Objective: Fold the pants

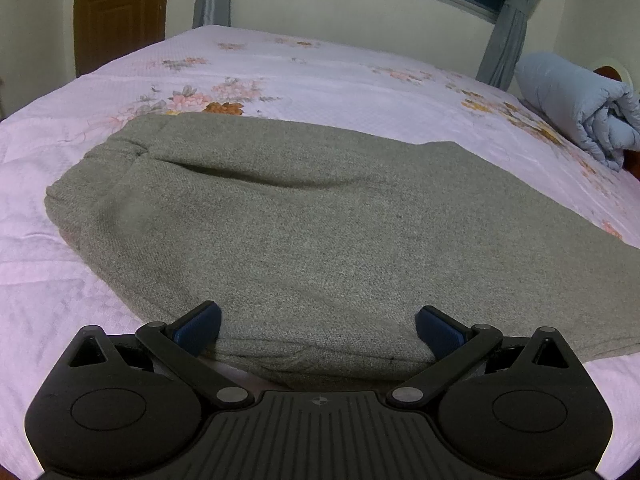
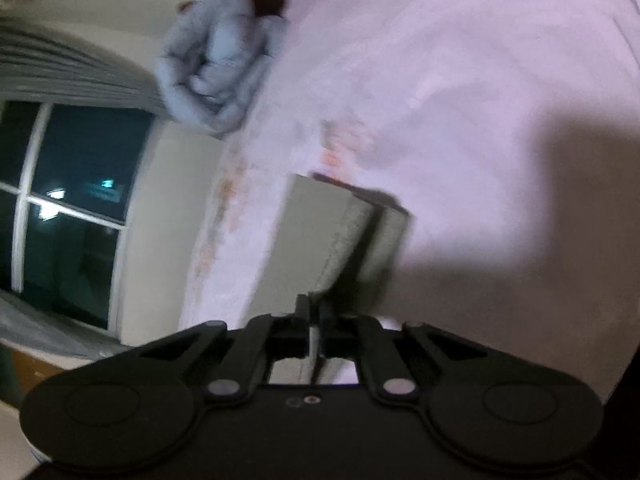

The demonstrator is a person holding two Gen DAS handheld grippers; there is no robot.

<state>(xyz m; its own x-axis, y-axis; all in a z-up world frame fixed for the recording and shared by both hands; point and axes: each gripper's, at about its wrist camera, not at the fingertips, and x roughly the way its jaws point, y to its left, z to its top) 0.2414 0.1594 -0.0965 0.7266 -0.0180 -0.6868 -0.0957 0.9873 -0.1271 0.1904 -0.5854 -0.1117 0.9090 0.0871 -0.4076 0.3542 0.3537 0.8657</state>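
Grey knit pants [image 1: 304, 236] lie spread on a pink floral bedsheet [image 1: 48, 288]. My left gripper [image 1: 318, 332] is open, its blue pads on either side of the pants' near edge, which bulges up between them. In the right wrist view, my right gripper [image 2: 315, 312] is shut on an edge of the grey pants [image 2: 316, 232] and holds it lifted above the bed. That view is tilted and blurred.
A rolled light-blue quilt [image 1: 584, 104] lies at the bed's far right; it also shows in the right wrist view [image 2: 216, 68]. A wooden door [image 1: 120, 12] is at the back left. A dark window [image 2: 68, 200] with grey curtains [image 1: 512, 24] is behind the bed.
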